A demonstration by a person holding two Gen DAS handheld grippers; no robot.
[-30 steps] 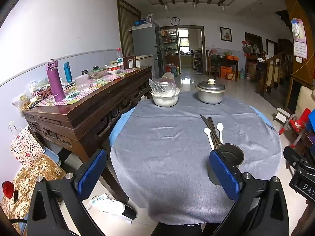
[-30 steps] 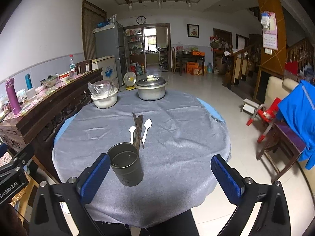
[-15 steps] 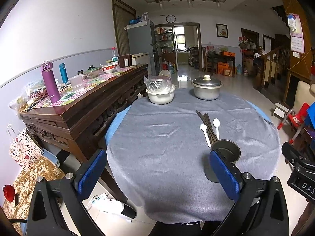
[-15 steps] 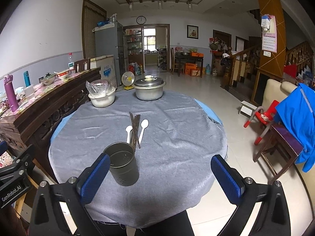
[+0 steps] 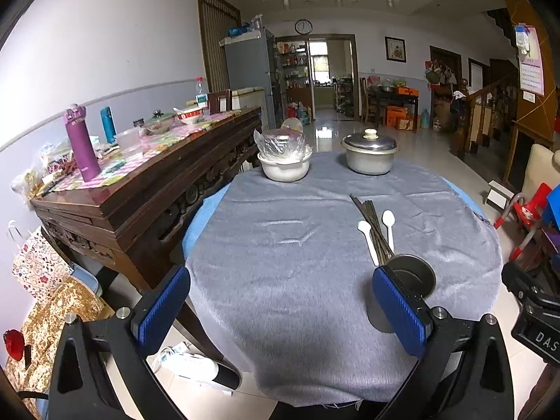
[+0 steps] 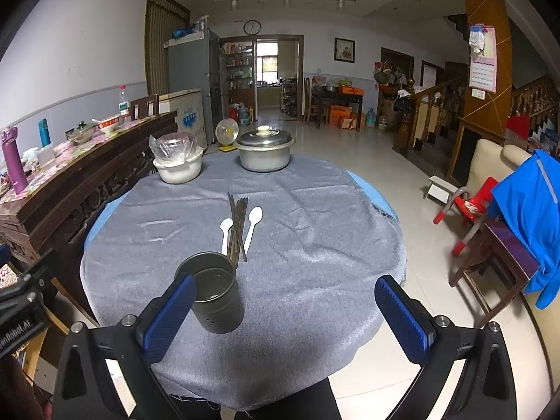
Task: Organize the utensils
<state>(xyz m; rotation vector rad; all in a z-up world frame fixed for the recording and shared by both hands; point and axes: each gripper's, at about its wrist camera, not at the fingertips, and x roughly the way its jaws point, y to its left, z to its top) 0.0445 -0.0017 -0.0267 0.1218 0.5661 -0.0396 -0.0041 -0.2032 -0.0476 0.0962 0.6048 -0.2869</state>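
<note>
— Hovering at the near edge of the round table (image 6: pixel 315 280), both tongs gape wide with nothing between the blue pads. Where's the cup?

— The metal cup (image 6: pixel 215 294) stands upright just ahead of the right tongs (image 6: pixel 290 318), beside their left pad; from the left tongs (image 5: pixel 283 311) it sits behind their right pad

— And the utensils?

— Beyond the cup, a bundle of dark chopsticks (image 6: pixel 238 227) lies flat on the grey cloth, a white spoon (image 6: pixel 225 234) on its left and another white spoon (image 6: pixel 252 227) on its right, each just beside it. Farther off stand a lidded pot (image 6: pixel 265 154) and a white bowl (image 6: pixel 178 168)
</note>
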